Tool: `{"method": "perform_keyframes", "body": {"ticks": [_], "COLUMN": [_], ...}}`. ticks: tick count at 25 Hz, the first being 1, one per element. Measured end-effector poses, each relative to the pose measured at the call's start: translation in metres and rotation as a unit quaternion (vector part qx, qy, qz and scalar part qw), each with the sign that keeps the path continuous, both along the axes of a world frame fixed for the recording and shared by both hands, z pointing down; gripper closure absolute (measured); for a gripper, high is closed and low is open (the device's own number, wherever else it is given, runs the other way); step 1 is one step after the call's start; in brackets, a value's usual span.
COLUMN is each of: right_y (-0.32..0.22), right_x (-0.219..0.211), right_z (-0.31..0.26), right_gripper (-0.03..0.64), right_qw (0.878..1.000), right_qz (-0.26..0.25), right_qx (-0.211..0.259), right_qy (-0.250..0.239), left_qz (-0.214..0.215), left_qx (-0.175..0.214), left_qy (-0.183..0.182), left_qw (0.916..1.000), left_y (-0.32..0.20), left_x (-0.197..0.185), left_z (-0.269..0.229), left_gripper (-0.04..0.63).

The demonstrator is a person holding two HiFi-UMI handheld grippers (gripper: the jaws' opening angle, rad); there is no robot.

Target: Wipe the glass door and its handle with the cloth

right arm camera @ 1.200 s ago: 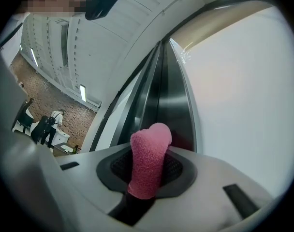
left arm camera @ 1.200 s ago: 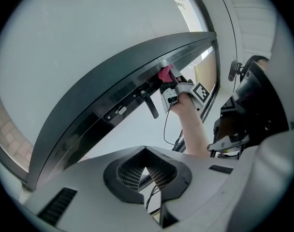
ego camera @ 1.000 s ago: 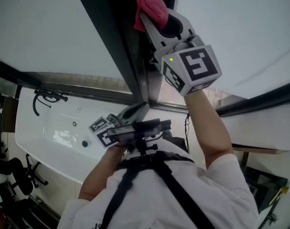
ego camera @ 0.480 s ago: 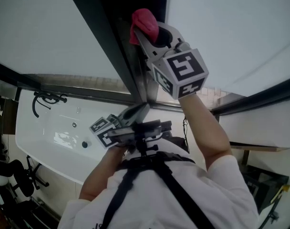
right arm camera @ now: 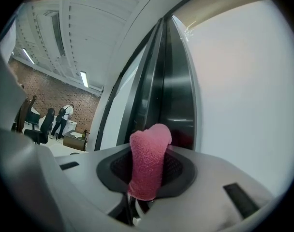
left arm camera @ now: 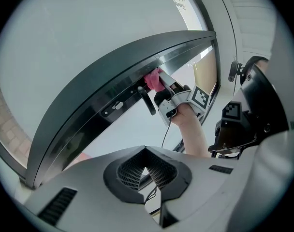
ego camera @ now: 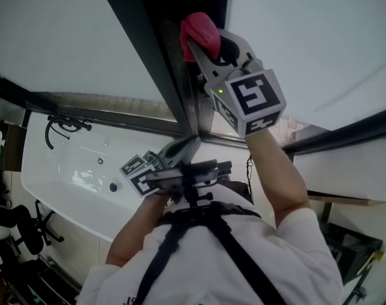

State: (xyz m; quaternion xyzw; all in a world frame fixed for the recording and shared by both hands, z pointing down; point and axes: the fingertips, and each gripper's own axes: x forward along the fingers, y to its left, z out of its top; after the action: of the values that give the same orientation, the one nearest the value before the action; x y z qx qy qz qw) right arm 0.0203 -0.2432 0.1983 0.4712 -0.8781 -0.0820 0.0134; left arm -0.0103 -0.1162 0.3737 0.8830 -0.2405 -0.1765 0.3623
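My right gripper [ego camera: 203, 41] is raised and shut on a pink cloth [ego camera: 201, 30], pressing it against the dark door frame [ego camera: 160, 56] between two frosted glass panels [ego camera: 320, 37]. In the right gripper view the cloth [right arm camera: 149, 161] sticks up from between the jaws, in front of the dark frame [right arm camera: 167, 91] and the glass [right arm camera: 243, 95]. The left gripper view shows the cloth [left arm camera: 154, 79] at the top of a dark bar handle [left arm camera: 148, 100]. My left gripper [ego camera: 183, 148] is held low near the chest, shut and empty, with its pads meeting [left arm camera: 146, 151].
A white tub-like basin [ego camera: 66, 183] with a black tap [ego camera: 63, 131] lies at the lower left. Dark chairs [ego camera: 15, 227] stand beside it. The chest camera rig [ego camera: 190, 173] sits under the left gripper. People [right arm camera: 60, 120] stand far off by a brick wall.
The right gripper and the pink cloth slid a little left along the dark frame, then back right. The left gripper has stayed where it was.
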Motion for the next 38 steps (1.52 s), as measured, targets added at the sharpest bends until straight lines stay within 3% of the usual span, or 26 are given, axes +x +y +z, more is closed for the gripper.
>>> {"method": "perform_keyframes", "body": {"ticks": [6, 11, 14, 20, 28, 38], "right_y": [0.037, 0.049, 0.042, 0.023, -0.001, -0.025], "right_x": [0.008, 0.008, 0.007, 0.01, 0.013, -0.004], "right_z": [0.035, 0.13, 0.199, 0.292, 0.359, 0.321], "right_gripper": [0.524, 0.524, 0.524, 0.523, 0.523, 0.526], "right_qw": [0.999, 0.994, 0.984, 0.948, 0.884, 0.887], "right_qz": [0.001, 0.015, 0.02, 0.032, 0.02, 0.046], "right_qx": [0.026, -0.07, -0.131, -0.191, -0.241, -0.231], "right_qy": [0.045, 0.078, 0.115, 0.252, 0.4, 0.396], "left_qz": [-0.02, -0.032, -0.038, -0.047, -0.064, -0.085], "left_qx": [-0.004, -0.005, -0.003, -0.002, 0.0, -0.004], "left_qy": [0.001, -0.001, -0.002, -0.008, -0.013, -0.011], "left_qw": [0.9998, 0.9995, 0.9993, 0.9989, 0.9978, 0.9963], "left_y": [0.006, 0.008, 0.009, 0.011, 0.012, 0.014], "left_x": [-0.009, -0.016, -0.019, -0.026, -0.038, -0.055], "left_z": [0.003, 0.003, 0.002, 0.0, -0.002, 0.0], "left_gripper": [0.603, 0.603, 0.603, 0.603, 0.603, 0.603]}}
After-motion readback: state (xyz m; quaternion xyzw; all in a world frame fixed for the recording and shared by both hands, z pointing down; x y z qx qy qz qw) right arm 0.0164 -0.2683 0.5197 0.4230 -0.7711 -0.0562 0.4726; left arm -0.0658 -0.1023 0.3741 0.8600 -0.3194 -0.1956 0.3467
